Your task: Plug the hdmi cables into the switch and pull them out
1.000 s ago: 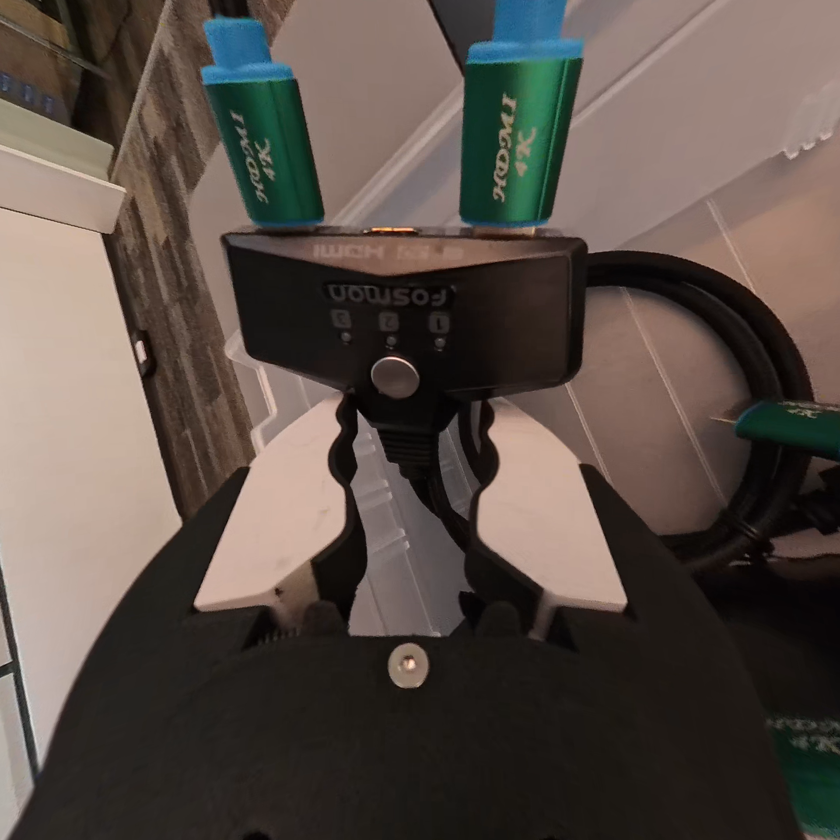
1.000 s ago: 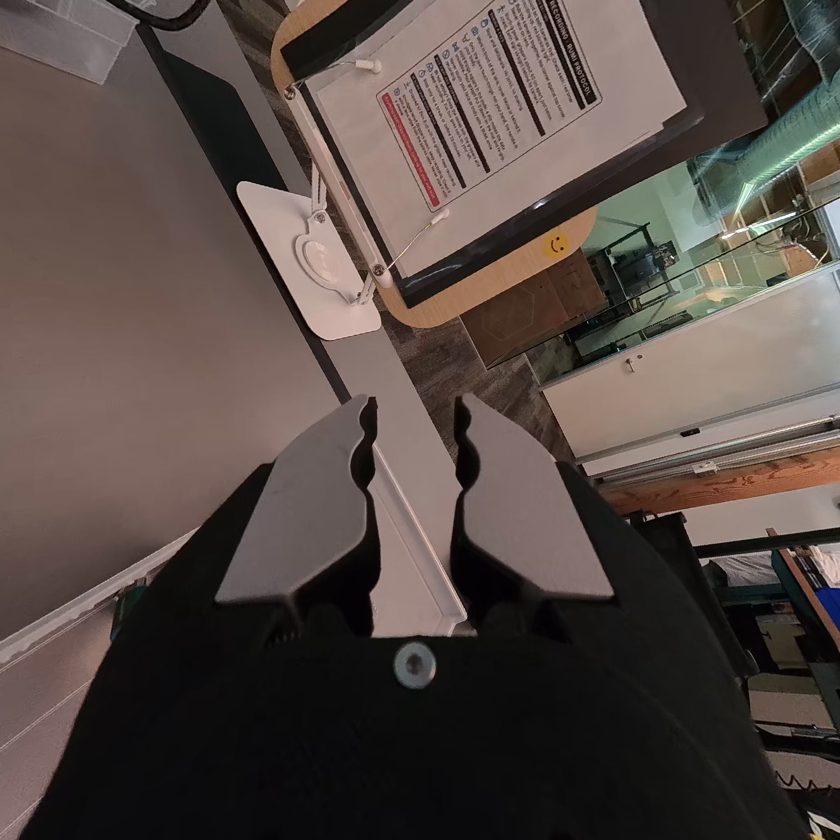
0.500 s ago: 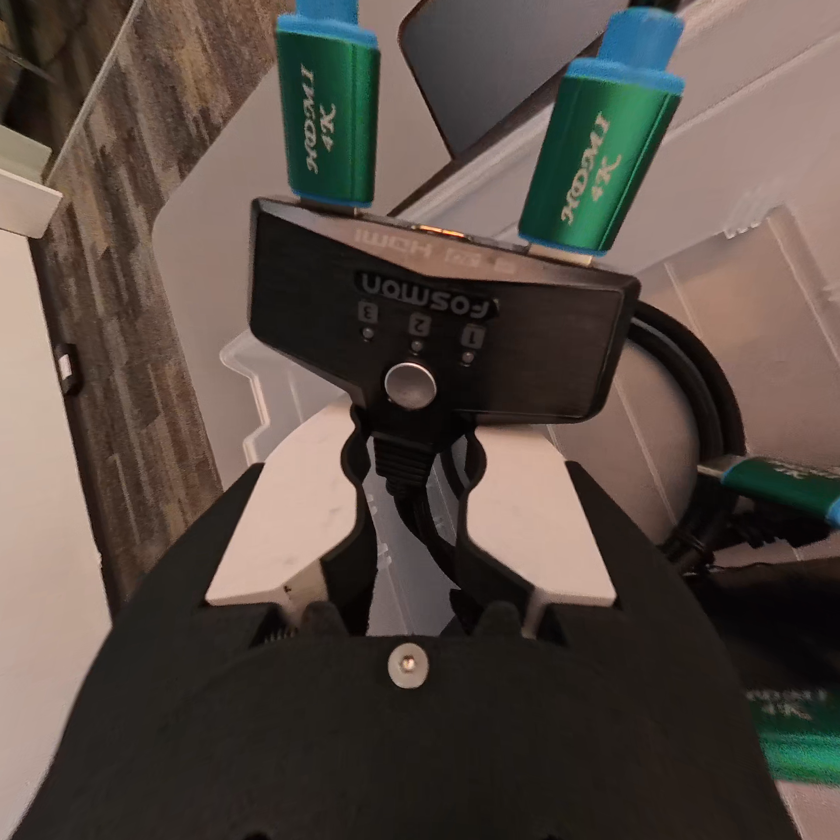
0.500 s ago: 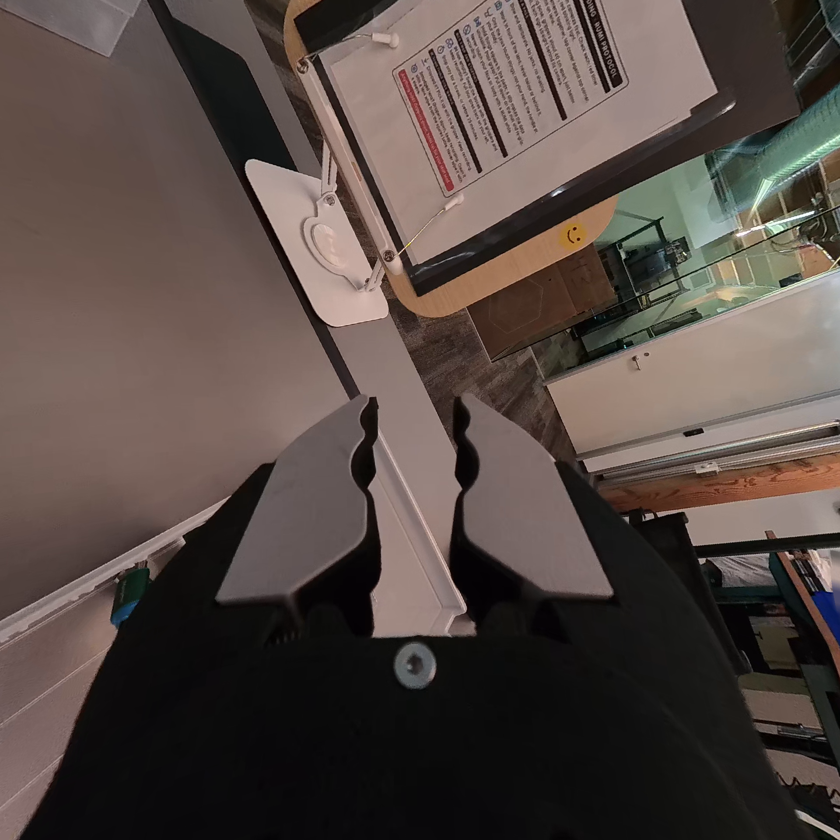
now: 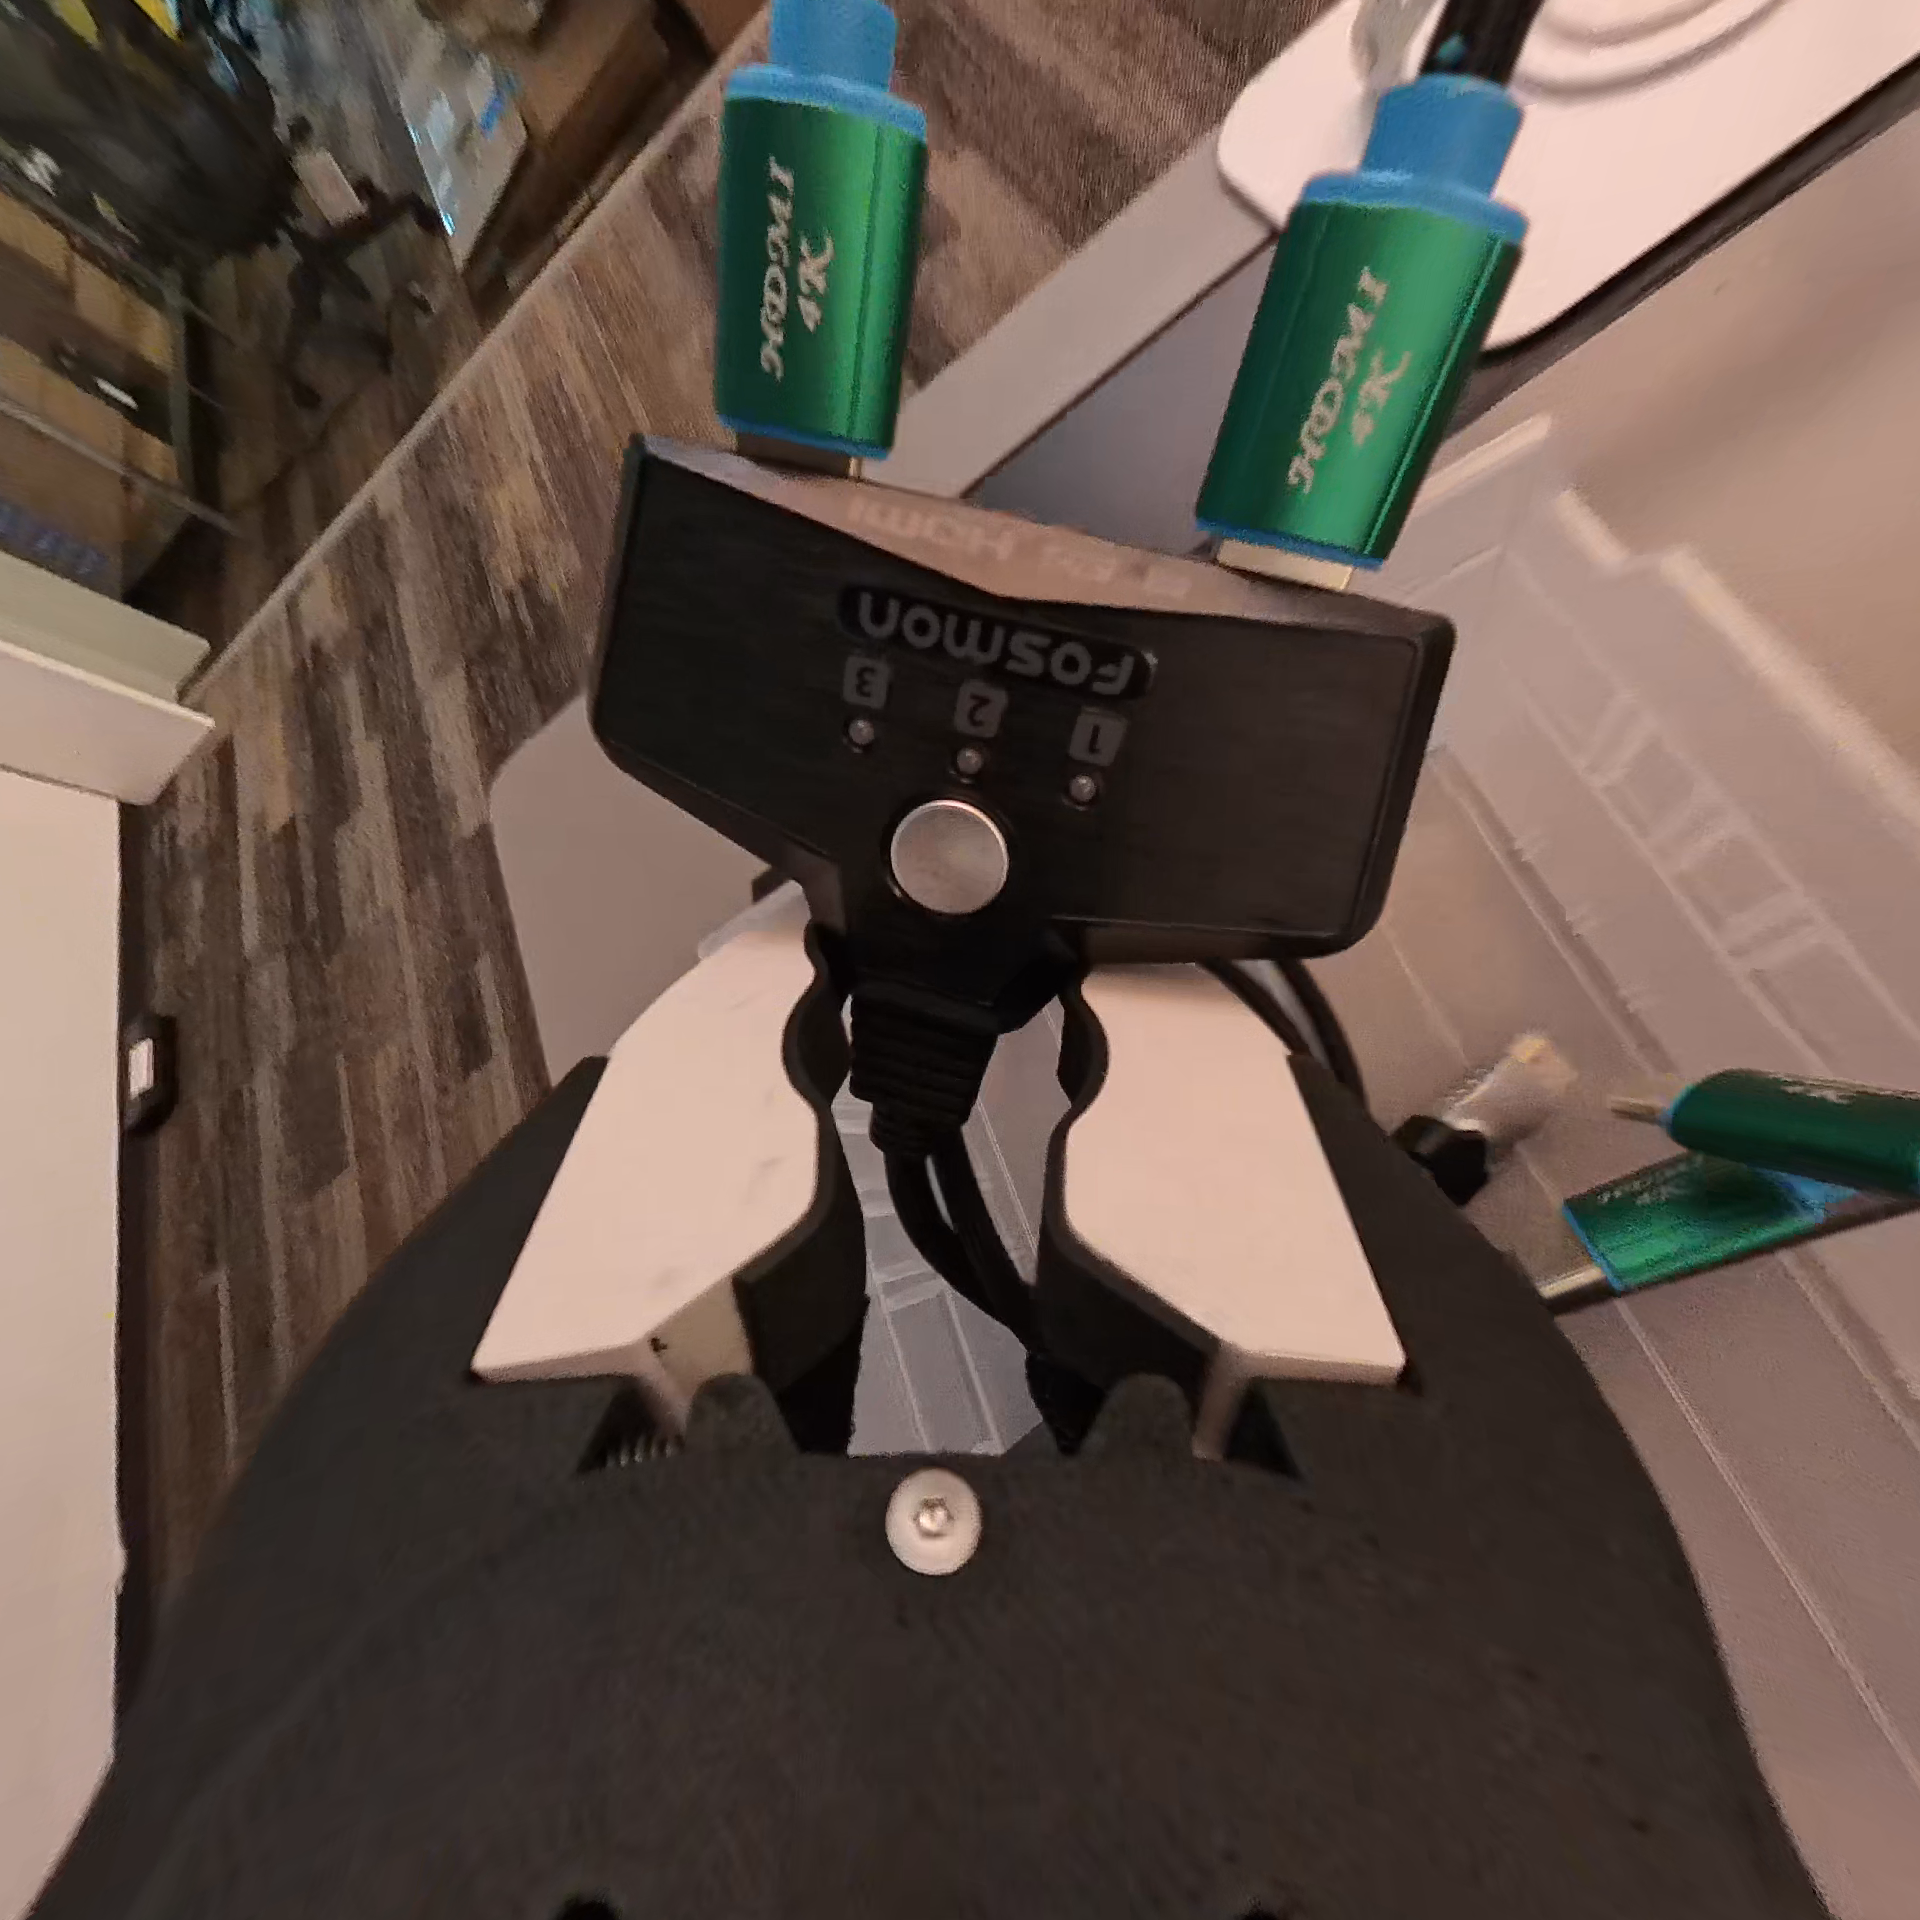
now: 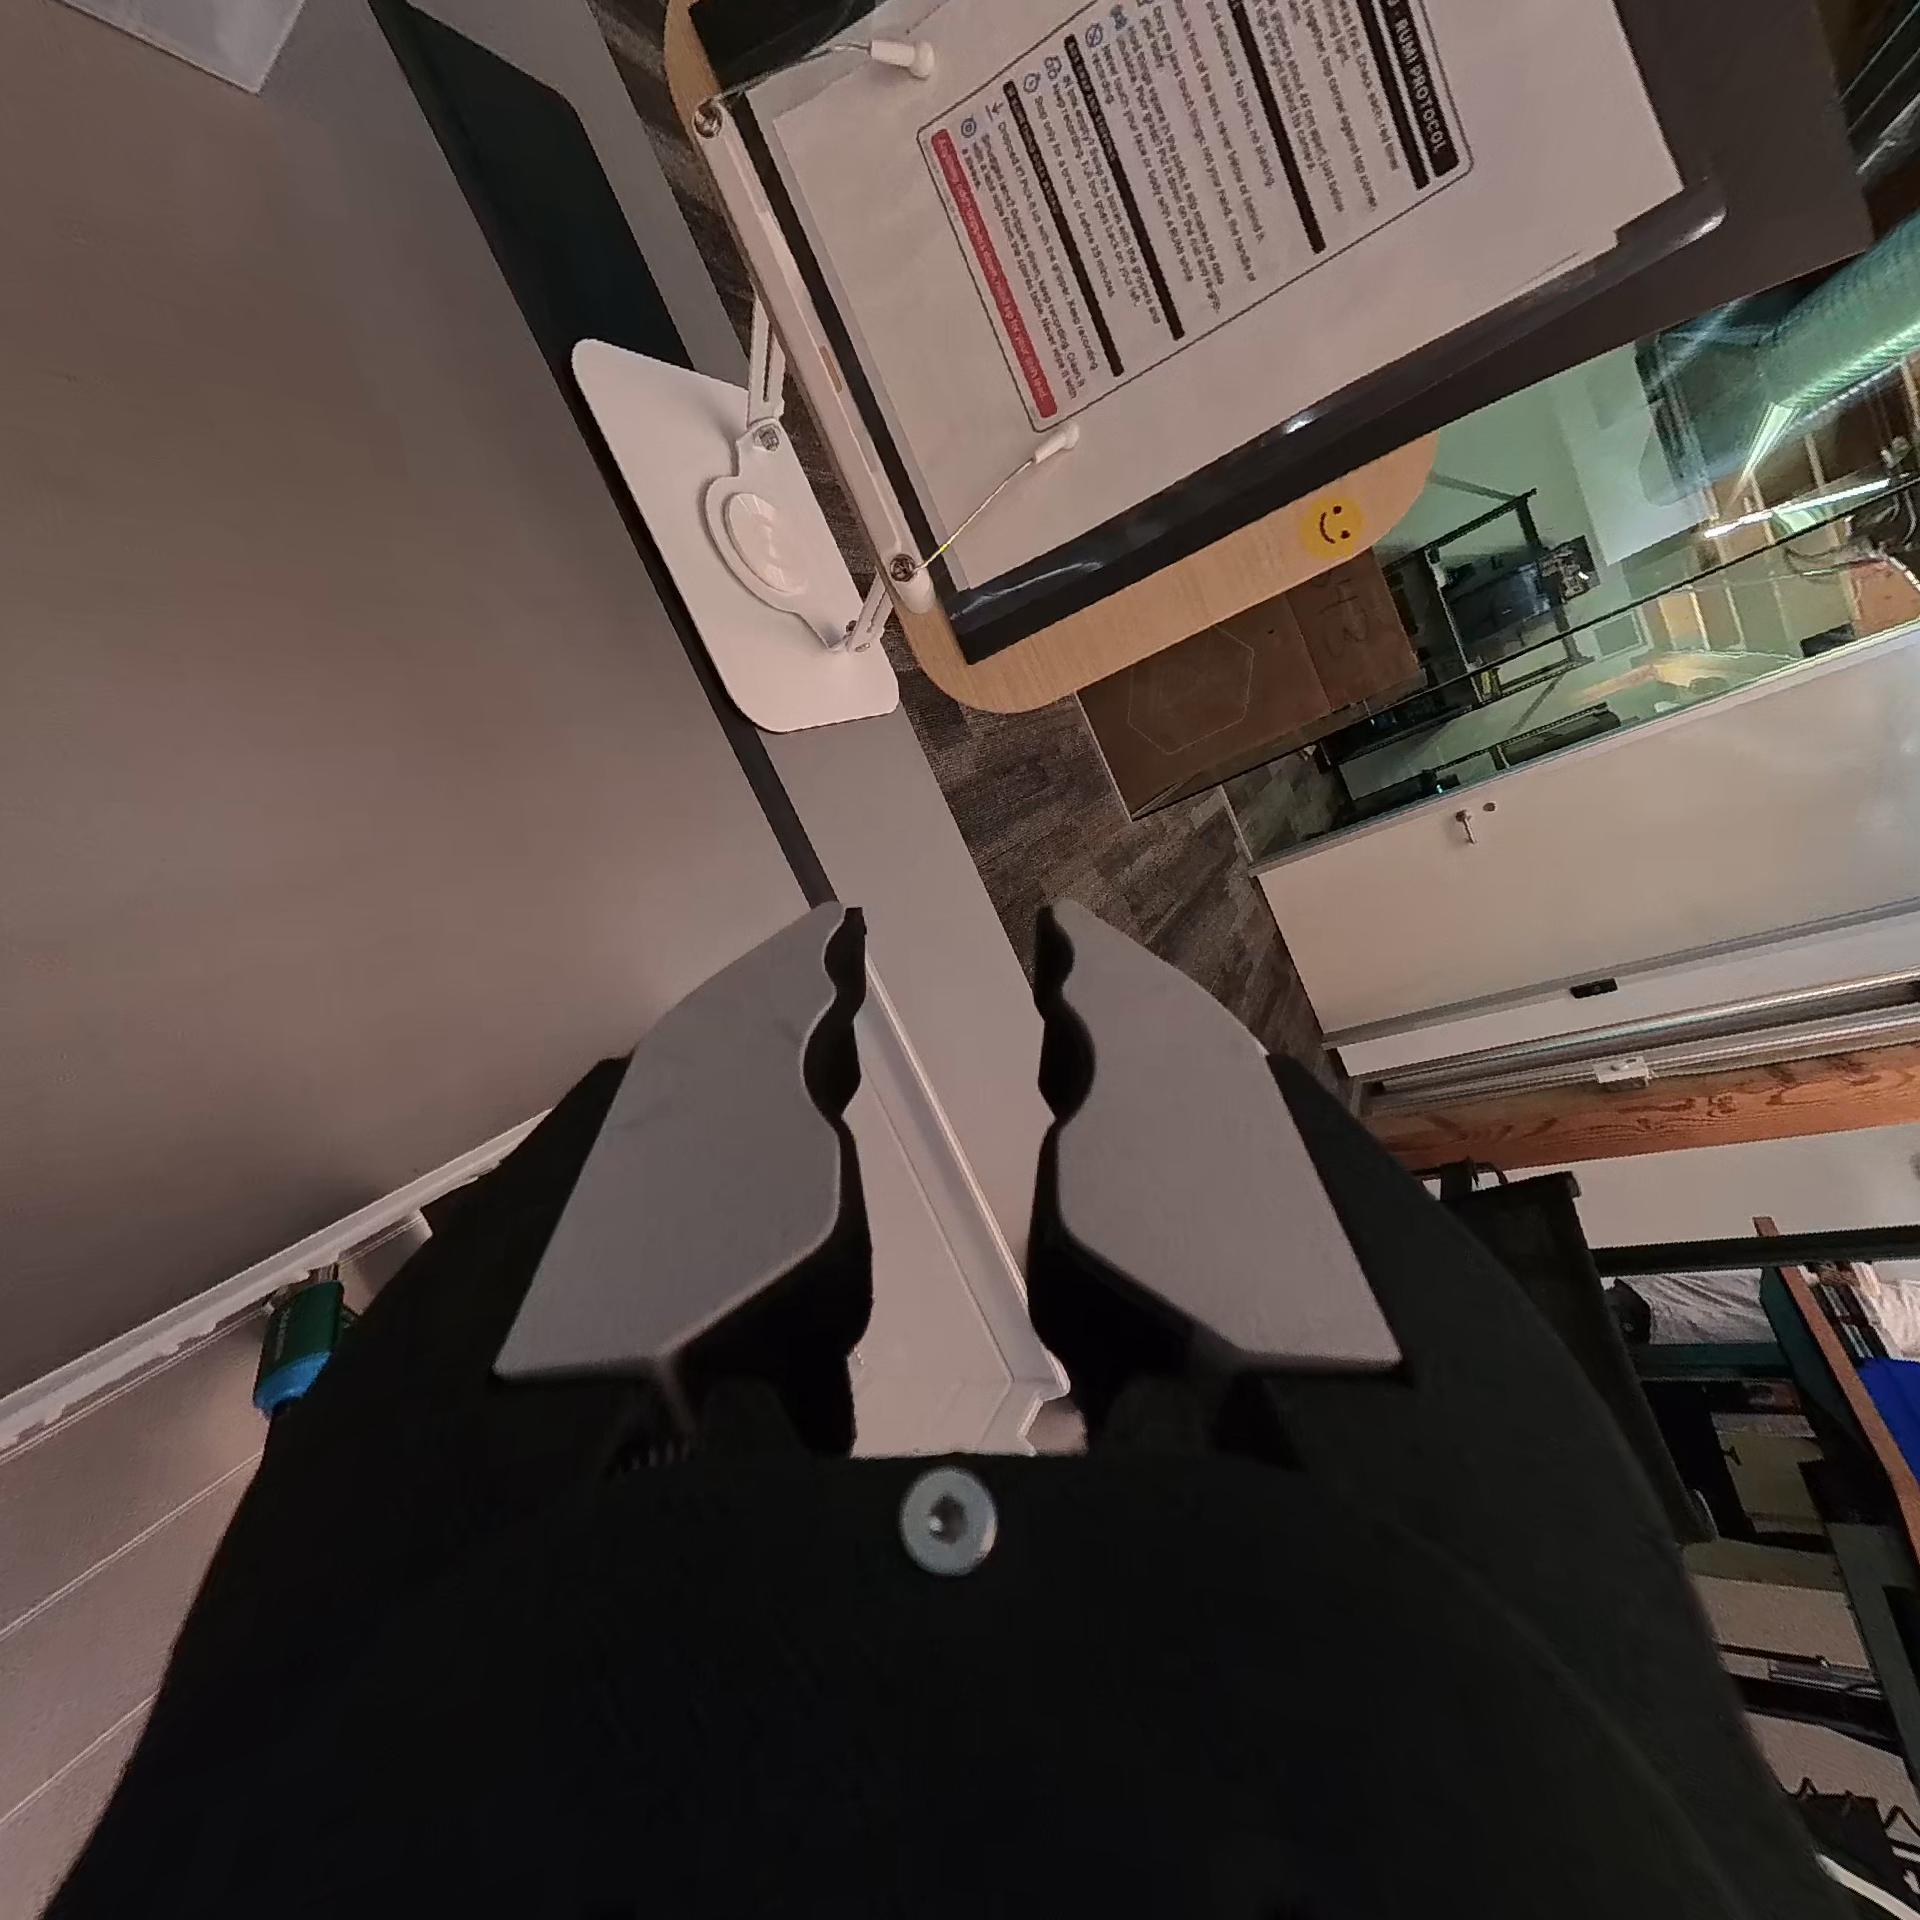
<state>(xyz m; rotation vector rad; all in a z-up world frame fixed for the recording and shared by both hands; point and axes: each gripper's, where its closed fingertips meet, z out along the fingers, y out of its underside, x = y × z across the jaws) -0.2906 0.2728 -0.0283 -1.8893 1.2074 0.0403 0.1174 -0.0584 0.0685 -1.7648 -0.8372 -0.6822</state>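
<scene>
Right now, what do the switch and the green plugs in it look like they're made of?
Switch: likely brushed dark metal, fine streaks across its face, though it could be textured plastic. Green plugs: probably anodised metal shells with a satin sheen, ending in matte blue rubbery collars.

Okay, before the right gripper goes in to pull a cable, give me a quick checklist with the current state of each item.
1. Left gripper clamped on the HDMI switch at its cable end: ok.
2. Two green HDMI plugs, and, seated in the outer ports: ok.
3. Middle port empty: cannot tell.
4. Right gripper open and empty: ok.
5. Right gripper aimed at a plug: not ok; it faces the desk edge and monitor.
6. Loose green connector clear of the switch: ok.
</scene>
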